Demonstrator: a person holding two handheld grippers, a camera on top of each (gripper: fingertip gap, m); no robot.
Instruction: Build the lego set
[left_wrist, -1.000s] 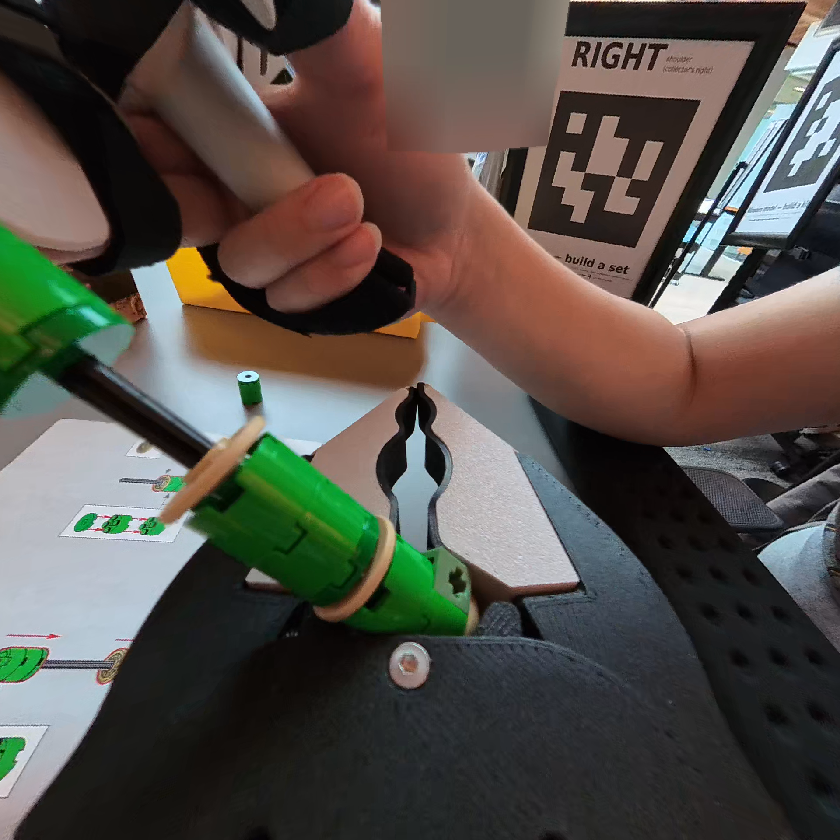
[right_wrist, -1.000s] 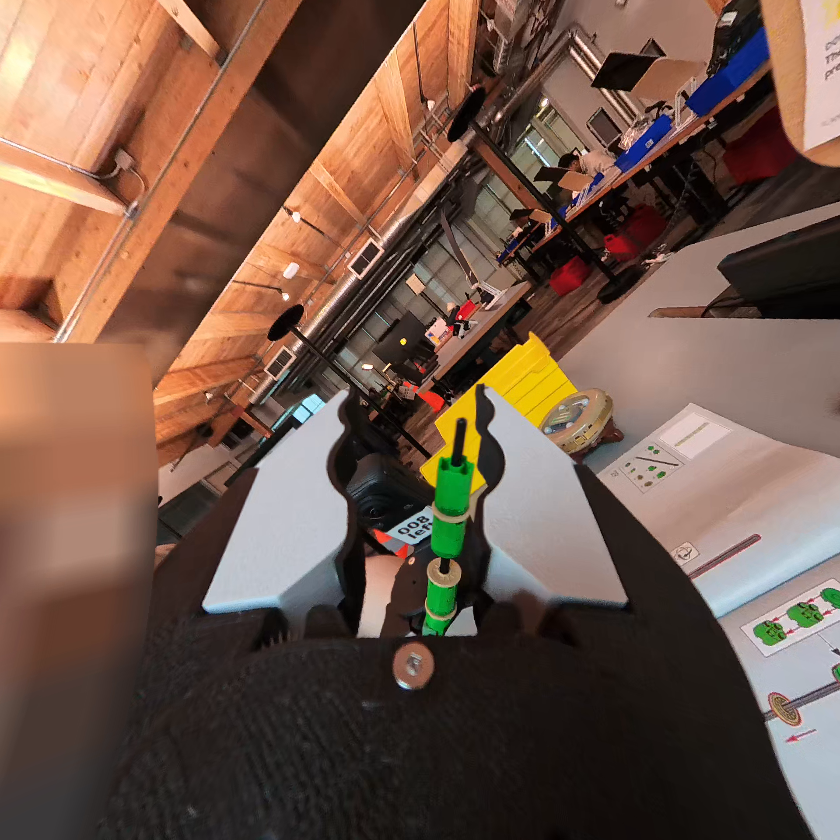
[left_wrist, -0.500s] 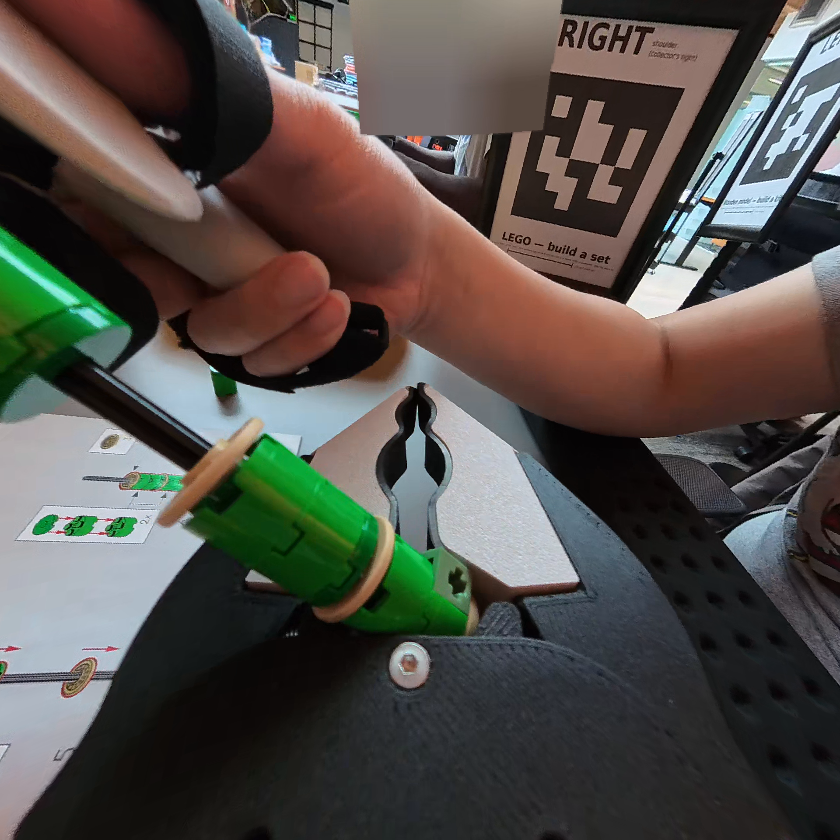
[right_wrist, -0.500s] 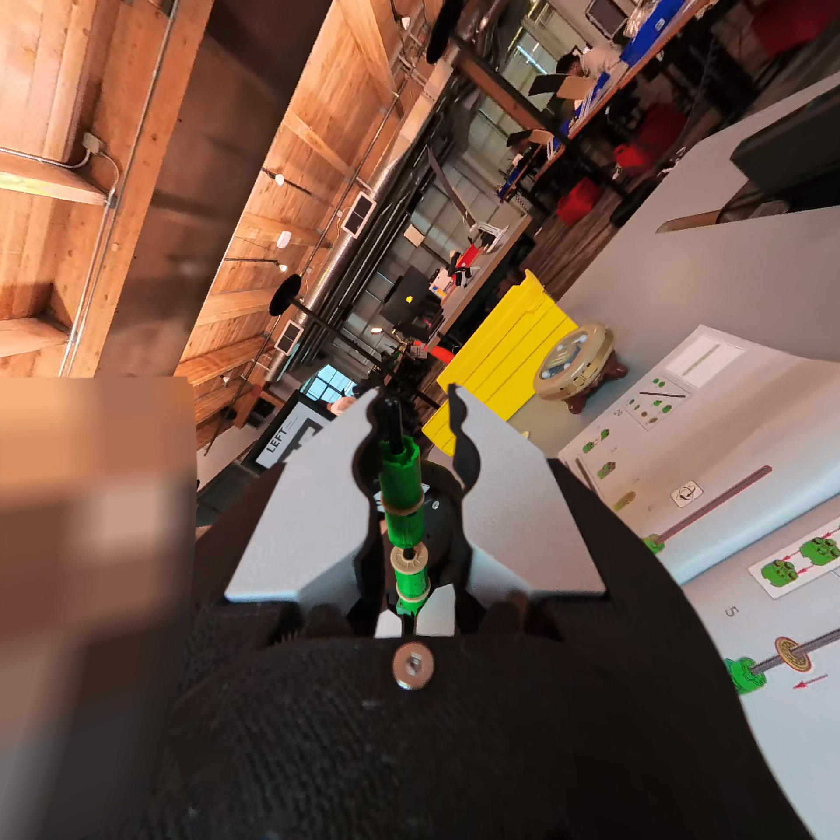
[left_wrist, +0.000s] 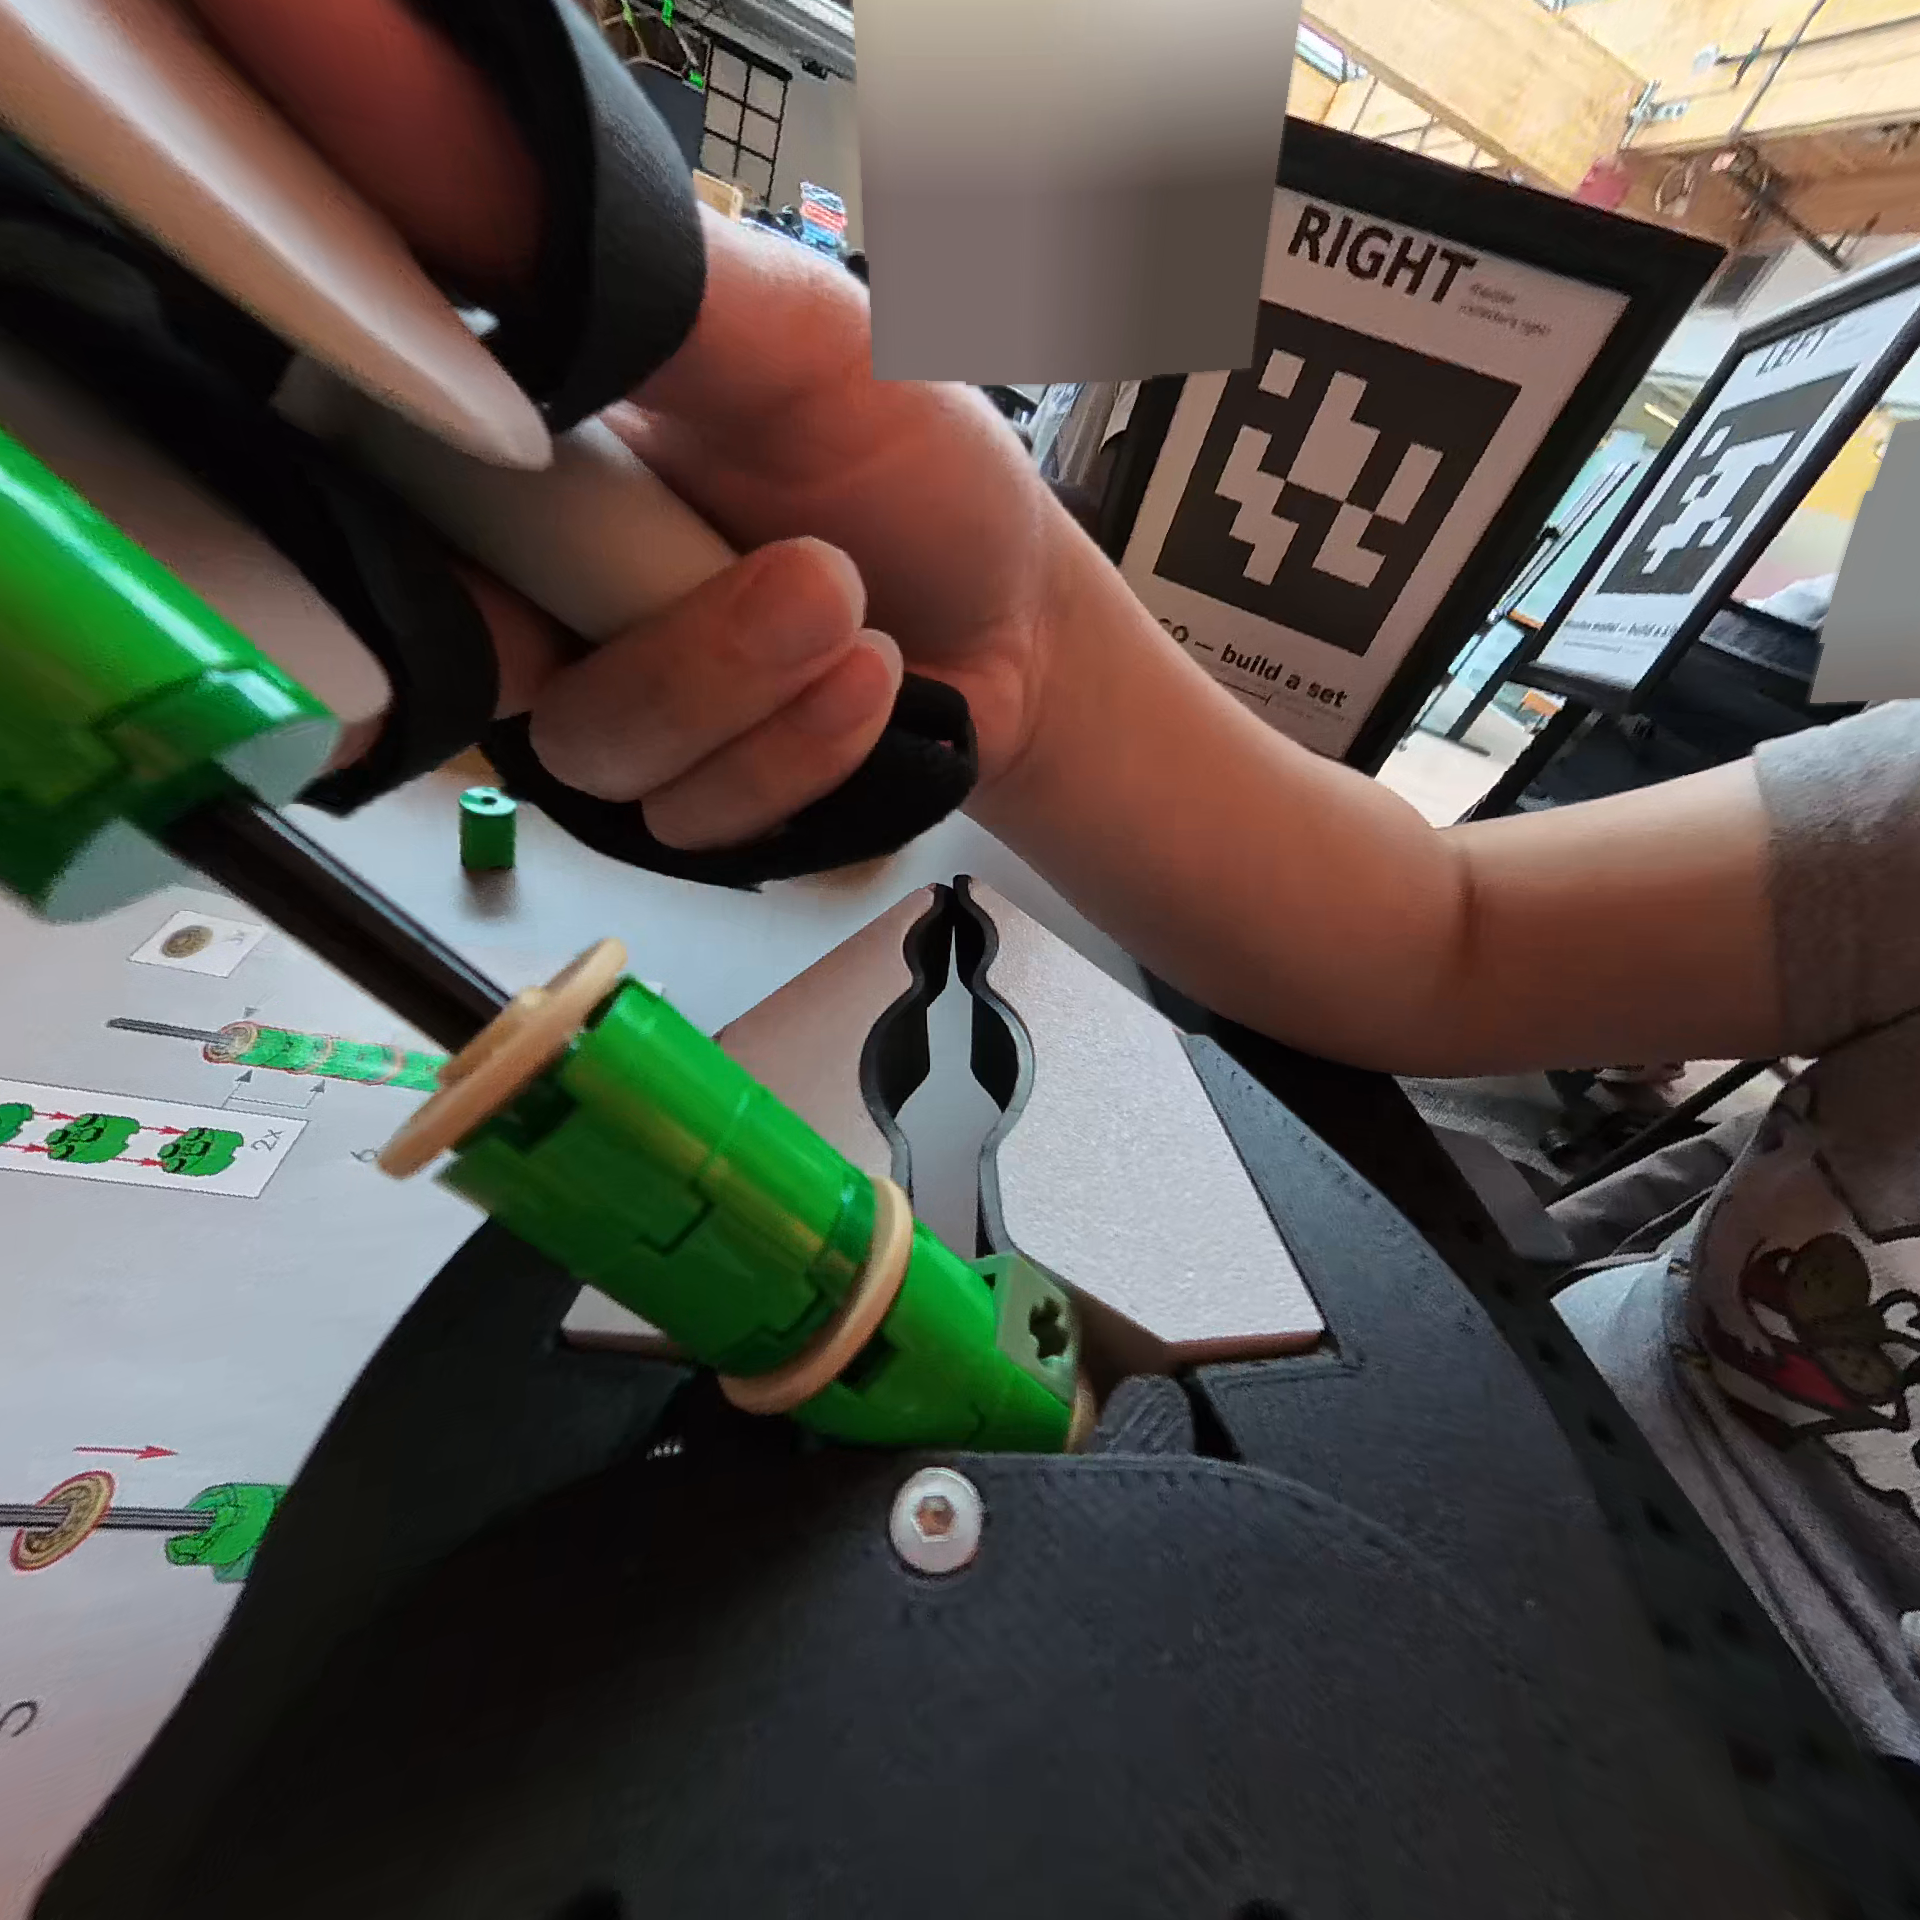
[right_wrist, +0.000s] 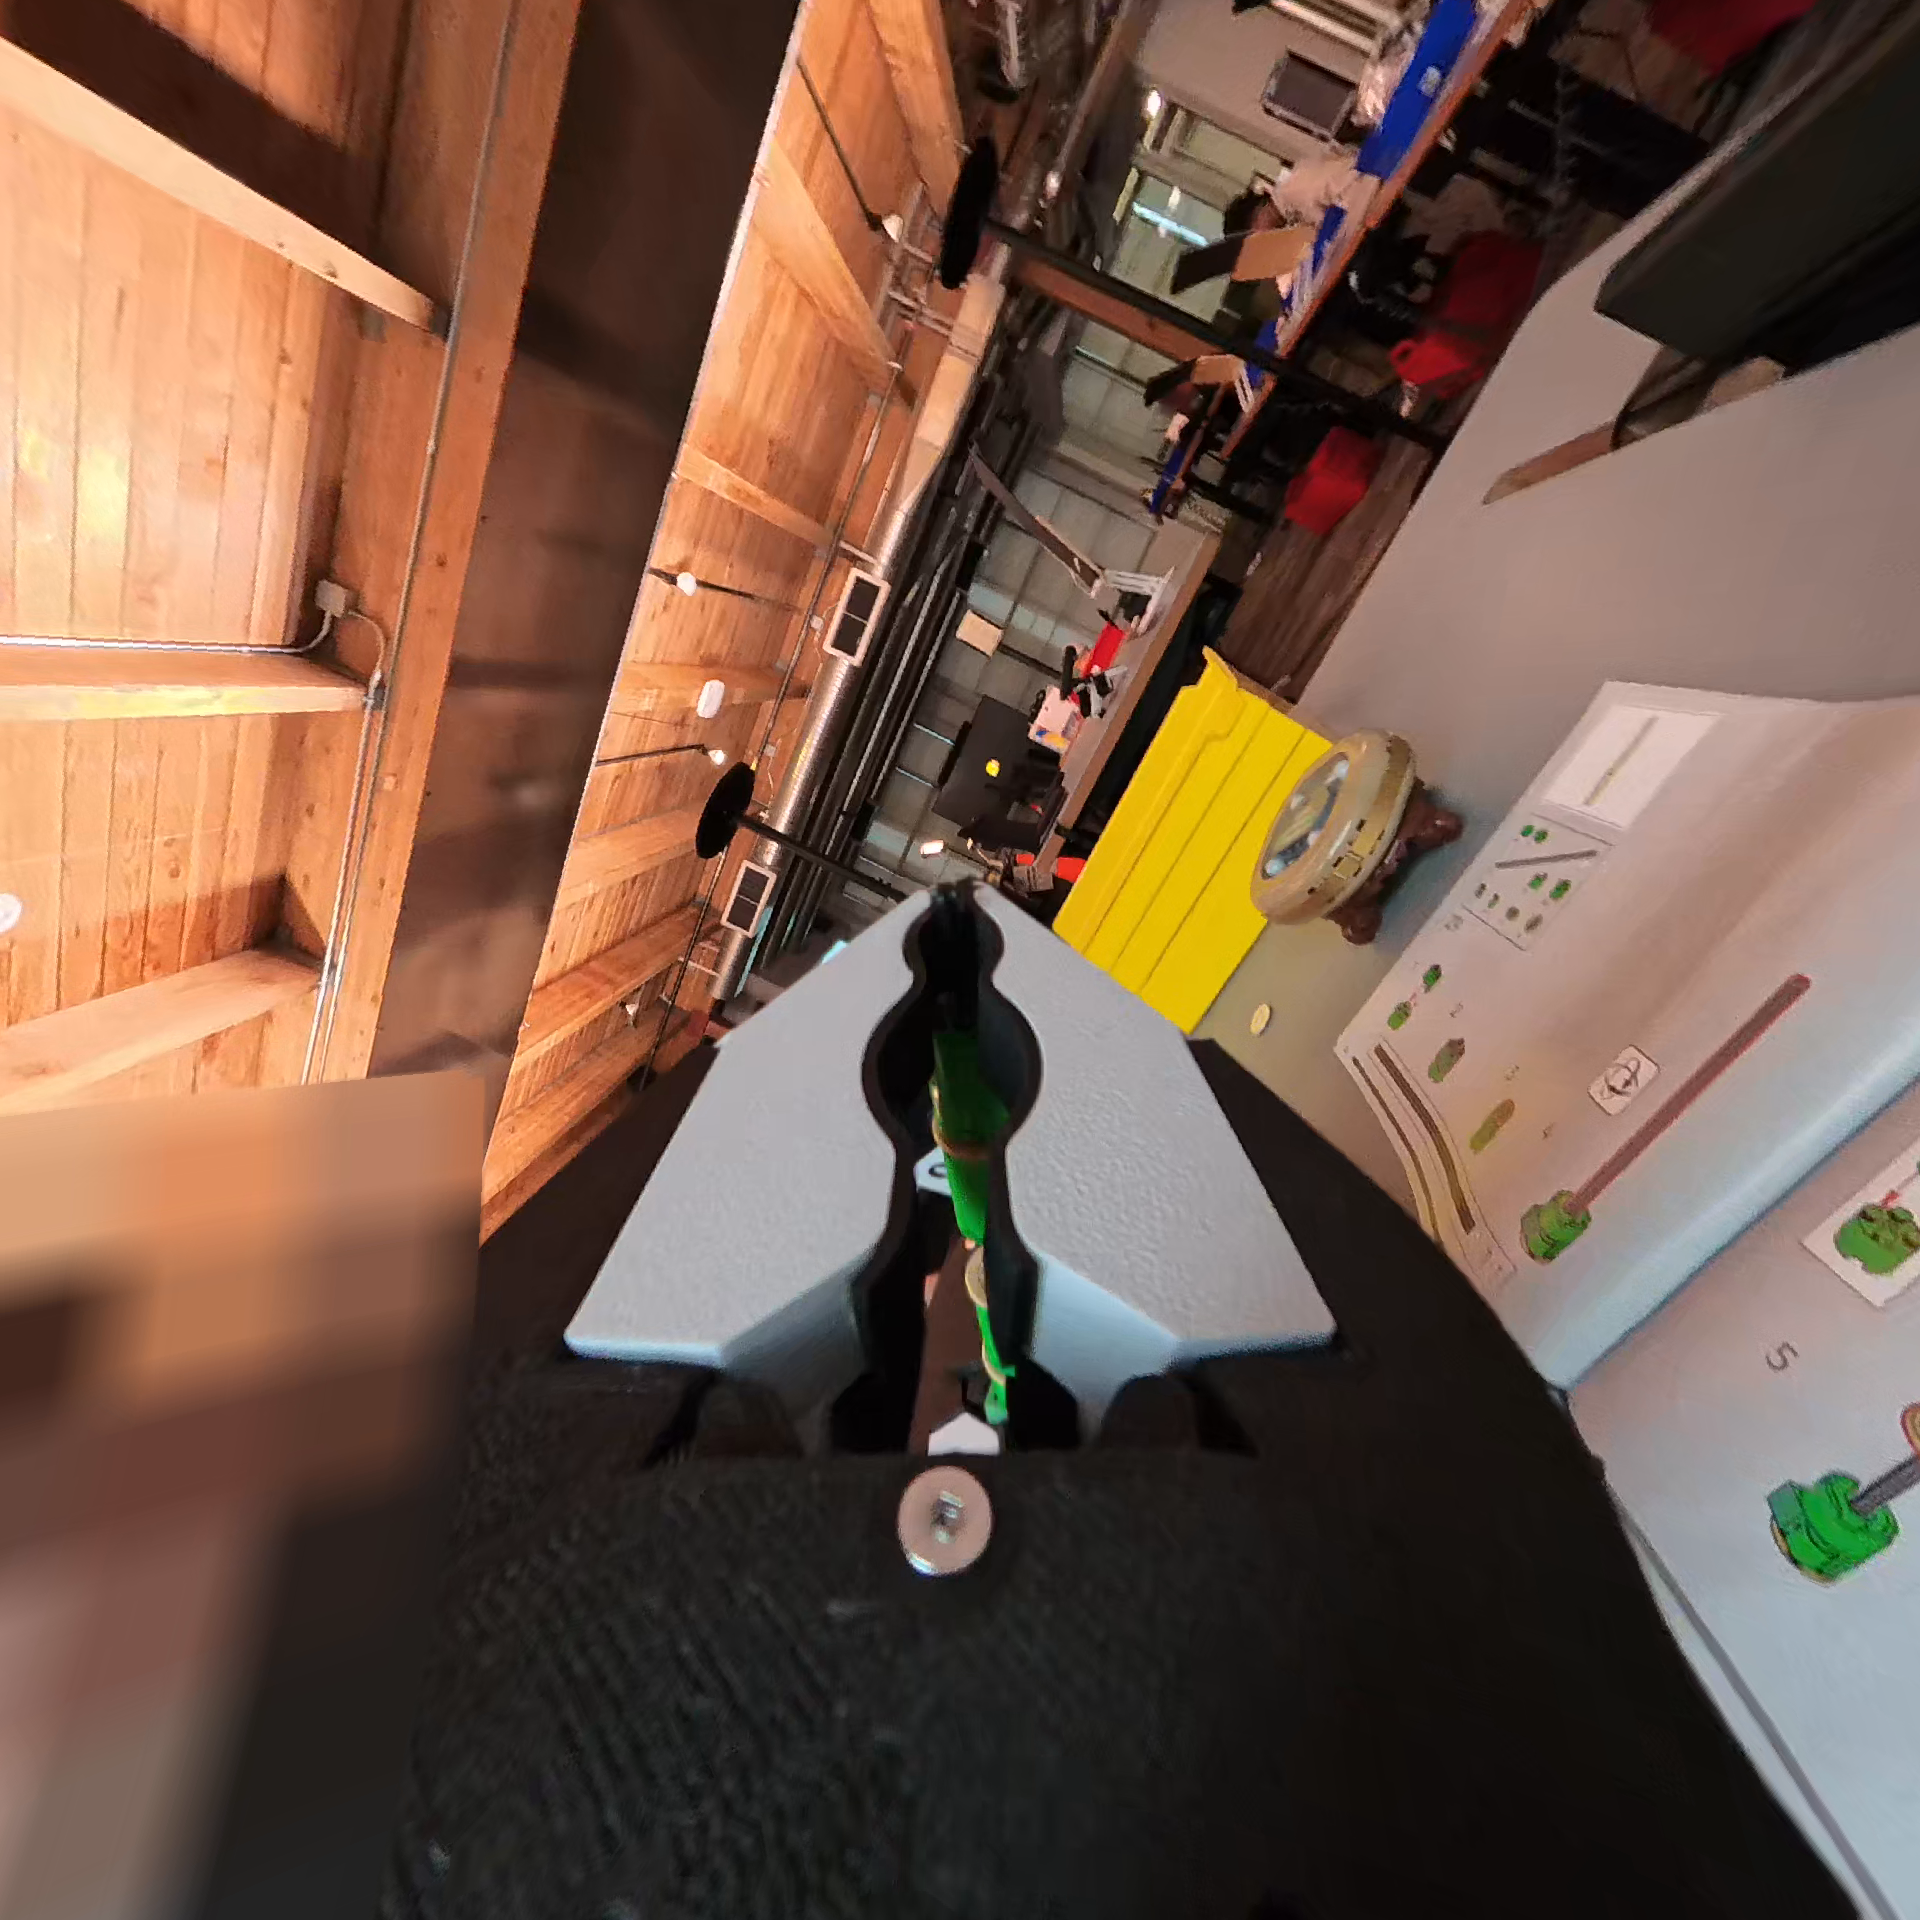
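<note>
left gripper (left_wrist: 954, 914): jaws pressed together at the tips, nothing between the tips; the rear end of the lego assembly is wedged at the base of the fingers, near the screw.
lego assembly (left_wrist: 717, 1216): a stack of bright green round pieces with tan discs threaded on a black axle (left_wrist: 343, 935); it runs up and to the left from the base of the left gripper, off the table.
far end of assembly: another green piece (left_wrist: 114, 686) sits on the axle at the left edge of the left wrist view, close to the camera and blurred.
right gripper (right_wrist: 954, 904): jaws nearly closed, tips meeting around the thin black axle; the green pieces show through the rounded gaps between the fingers, seen end-on. in the left wrist view its pale fingers lie over the far end of the assembly.
hand (left_wrist: 790, 582): a person's hand in a black strap grips the handle of the right gripper, above the table.
loose piece (left_wrist: 486, 828): a small green cylinder stands upright on the table, beyond the assembly.
instruction sheet (left_wrist: 156, 1247): white printed sheet lying flat on the grey table (left_wrist: 665, 935), under the assembly.
yellow bin (right_wrist: 1184, 862): at the far edge of the table, with a round tan model on a brown base (right_wrist: 1340, 831) just beside it.
marker boards (left_wrist: 1340, 478): two black-framed boards with block patterns stand behind the arm.
</note>
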